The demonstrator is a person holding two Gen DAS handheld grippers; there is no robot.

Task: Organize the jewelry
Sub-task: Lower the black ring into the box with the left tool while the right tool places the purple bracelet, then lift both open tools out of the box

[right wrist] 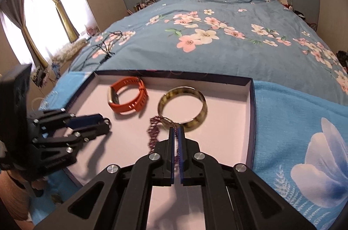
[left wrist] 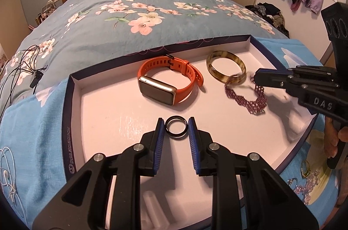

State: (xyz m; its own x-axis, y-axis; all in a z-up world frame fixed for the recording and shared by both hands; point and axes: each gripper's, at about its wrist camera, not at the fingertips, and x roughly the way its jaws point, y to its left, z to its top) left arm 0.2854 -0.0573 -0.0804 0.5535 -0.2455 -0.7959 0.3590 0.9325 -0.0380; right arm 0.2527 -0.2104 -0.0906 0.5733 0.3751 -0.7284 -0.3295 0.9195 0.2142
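Orange watch (left wrist: 167,82), one bangle (left wrist: 226,67), one ring (left wrist: 175,127)

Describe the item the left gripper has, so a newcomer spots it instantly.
On the bed sits a shallow white-lined box tray. At its near edge, between the left gripper pads, is a small dark metal ring, the tiniest piece there, plain and unpatterned.

Both hand-held tools are built of matte black plastic links with triangular cut-outs, joined by round silver pins. The left gripper (left wrist: 175,129) ends in two narrow fingers (left wrist: 159,132) faced with ribbed blue pads, and the right gripper (right wrist: 176,132) carries the same blue-edged pads on slim black fingers. Seen from the left wrist camera, the right tool's body bears raised letters "DAS" and small screws, with three round holes in the block above it, and a hand (left wrist: 333,140) grips its black handle.
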